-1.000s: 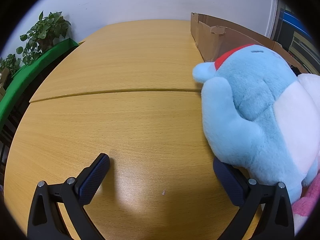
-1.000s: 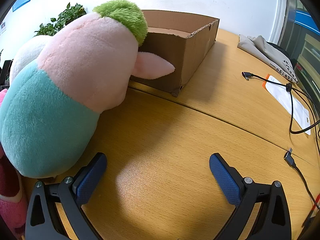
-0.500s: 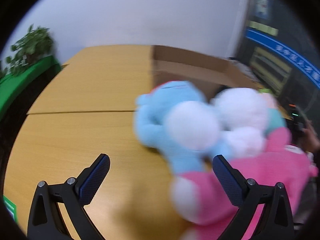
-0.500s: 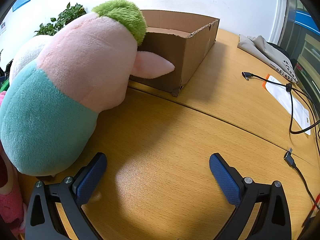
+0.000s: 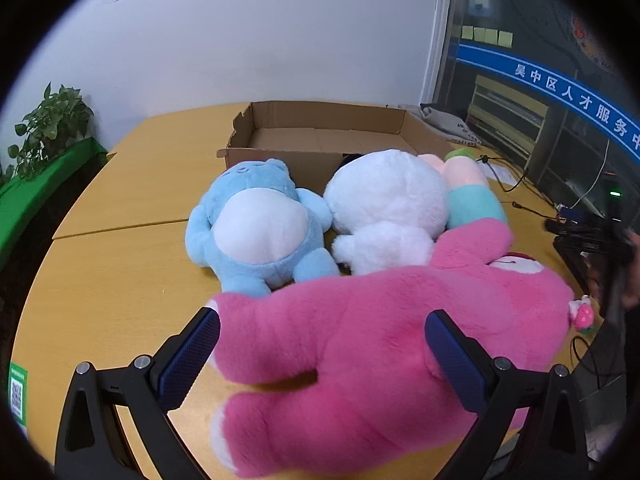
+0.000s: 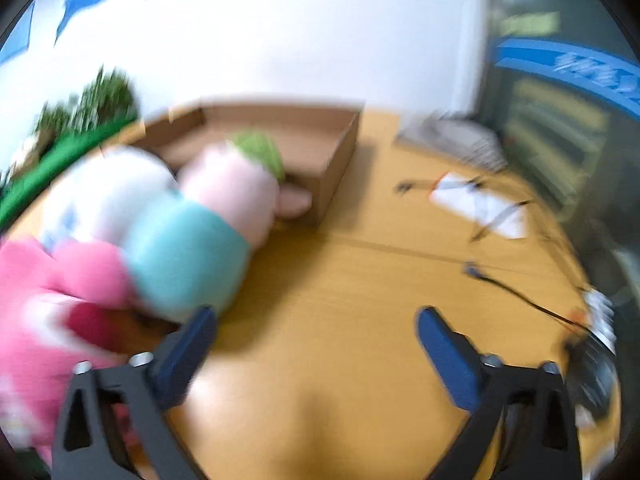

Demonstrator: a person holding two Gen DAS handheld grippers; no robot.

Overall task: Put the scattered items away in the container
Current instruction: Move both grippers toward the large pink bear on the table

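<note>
On the wooden tabletop (image 5: 120,264) we see four soft toys huddled just in front of an open cardboard box (image 5: 320,136), whose floor shows bare brown card. Nearest our left tool (image 5: 322,344) lies a big pink plush (image 5: 380,340), stretched across the view; its body sits between the two blue-padded fingers (image 5: 192,356), which stand wide apart. We cannot tell whether either pad touches the fur. Behind the pink plush, a light blue plush (image 5: 260,228) with a pale belly lies on its back, and just beside it, touching it, is a white plush (image 5: 388,204). Pressed against the white one on the far side is a fourth toy, a pale pink plush with a teal band (image 5: 472,196) and a green tuft, its head close to the box wall.

From the right wrist the view is blurred by motion. Our right tool (image 6: 316,340) is also spread wide and holds nothing; bare tabletop lies between its fingers. To its left we make out the same pale pink and teal toy, its green tuft up against the box's front wall, with the pink plush low at the left edge.

Off to the right, well apart from the toys, a white sheet of paper (image 6: 480,208) and dark cables (image 6: 516,292) lie on the tabletop. A leafy plant (image 5: 48,128) stands beyond the tabletop's left edge, against the white wall.
</note>
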